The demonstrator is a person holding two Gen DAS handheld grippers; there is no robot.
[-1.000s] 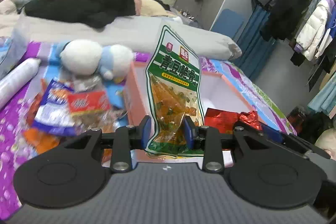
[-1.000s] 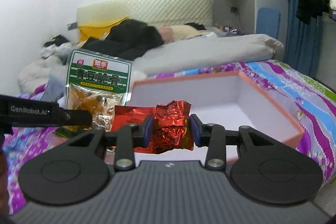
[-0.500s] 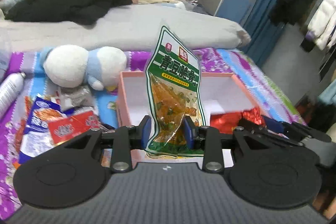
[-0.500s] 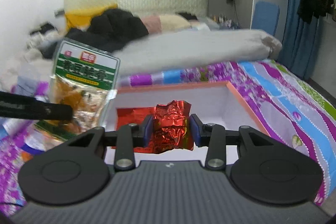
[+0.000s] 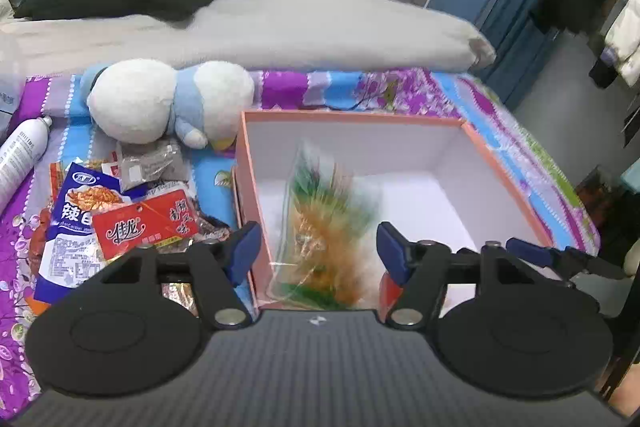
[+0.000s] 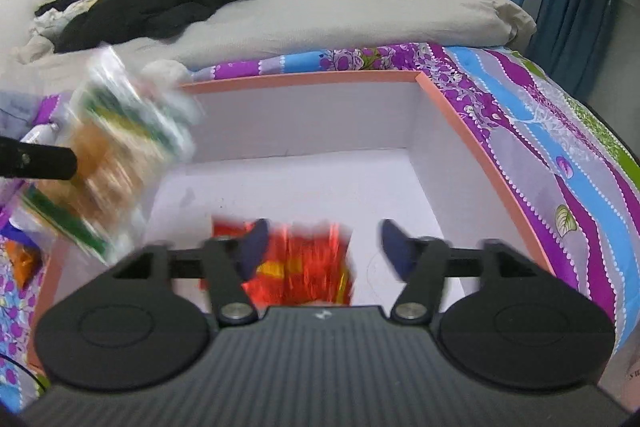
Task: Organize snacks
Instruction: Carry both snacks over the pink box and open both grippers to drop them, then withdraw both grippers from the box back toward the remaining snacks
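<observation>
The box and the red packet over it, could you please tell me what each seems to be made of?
The box looks like stiff cardboard or paperboard: flat straight walls, matte white inside, salmon-pink outside and along the thin rim. The red packet, between the open right gripper fingers, looks like crinkled metallic foil, with bright glints, though motion blur leaves that uncertain.

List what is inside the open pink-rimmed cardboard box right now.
Inside the pink-rimmed cardboard box: a blurred green-and-clear snack pouch and a crinkled red foil packet. The gripper bodies hide the box's near floor.
</observation>
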